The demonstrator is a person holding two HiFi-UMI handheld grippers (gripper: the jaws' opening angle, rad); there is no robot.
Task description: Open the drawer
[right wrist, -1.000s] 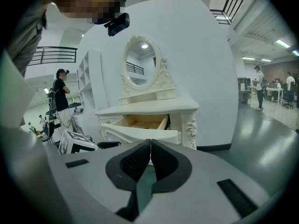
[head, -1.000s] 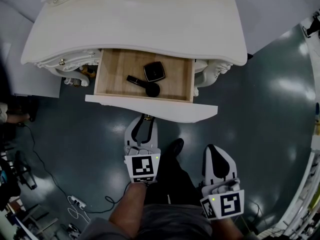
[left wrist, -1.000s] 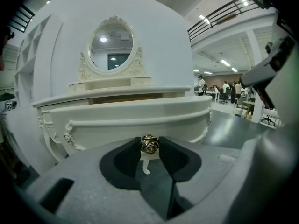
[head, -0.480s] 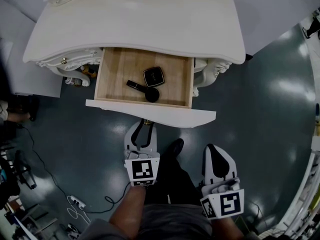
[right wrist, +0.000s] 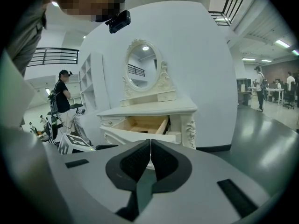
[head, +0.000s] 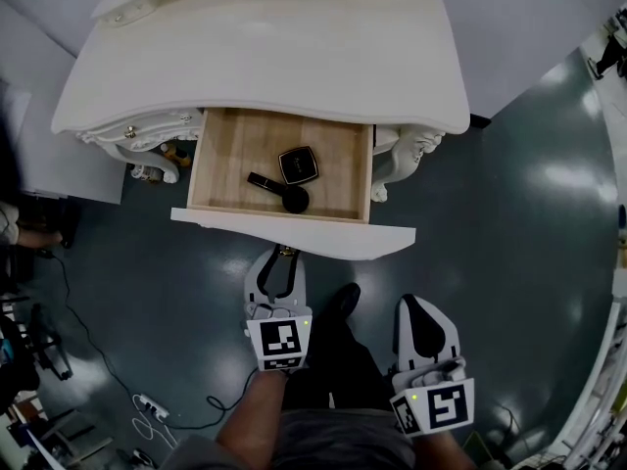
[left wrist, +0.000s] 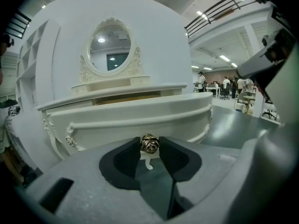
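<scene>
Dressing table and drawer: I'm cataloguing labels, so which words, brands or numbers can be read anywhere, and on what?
No readable text in any view.
Left marker cube, right marker cube: square patterns, no letters.
Black compact in the drawer: any mark too small to read.

No readable txt, no labels or brands, no nos. — nothing legible in any view
</scene>
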